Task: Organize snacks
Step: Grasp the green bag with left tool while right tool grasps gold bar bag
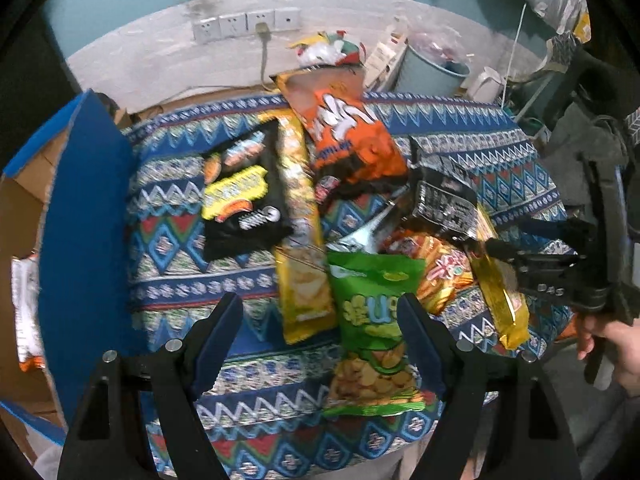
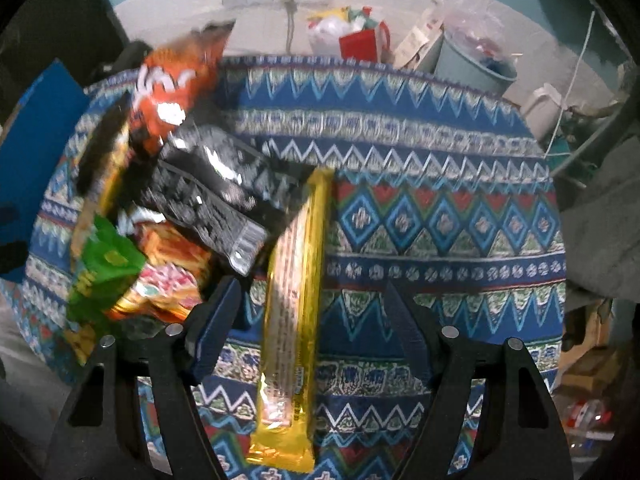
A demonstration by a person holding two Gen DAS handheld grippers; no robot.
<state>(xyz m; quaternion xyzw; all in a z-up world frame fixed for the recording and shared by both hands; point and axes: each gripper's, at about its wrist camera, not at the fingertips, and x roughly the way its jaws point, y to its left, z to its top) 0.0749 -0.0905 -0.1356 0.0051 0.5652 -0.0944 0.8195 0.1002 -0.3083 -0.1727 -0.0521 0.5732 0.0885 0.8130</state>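
A heap of snack packs lies on a patterned tablecloth (image 1: 180, 280). My left gripper (image 1: 318, 316) hangs open over a long yellow chip pack (image 1: 304, 240) and a green bag (image 1: 372, 320), pressing on neither. Behind these lie a black bag with a yellow label (image 1: 240, 200), an orange bag (image 1: 348, 128) and a black pack (image 1: 444, 200). My right gripper (image 2: 312, 288) stands open astride a long gold pack (image 2: 296, 280), its pads clear of the wrapper. From the left wrist view, the right gripper (image 1: 508, 236) hovers above the gold pack (image 1: 500, 292).
A blue cardboard box (image 1: 88, 200) stands open at the table's left edge with a packet inside. A hand (image 1: 612, 344) holds the right gripper. Behind the table are a pale bin (image 2: 472, 64), a red box (image 2: 360, 46) and wall sockets (image 1: 244, 24). Bare cloth (image 2: 440, 220) spreads to the right.
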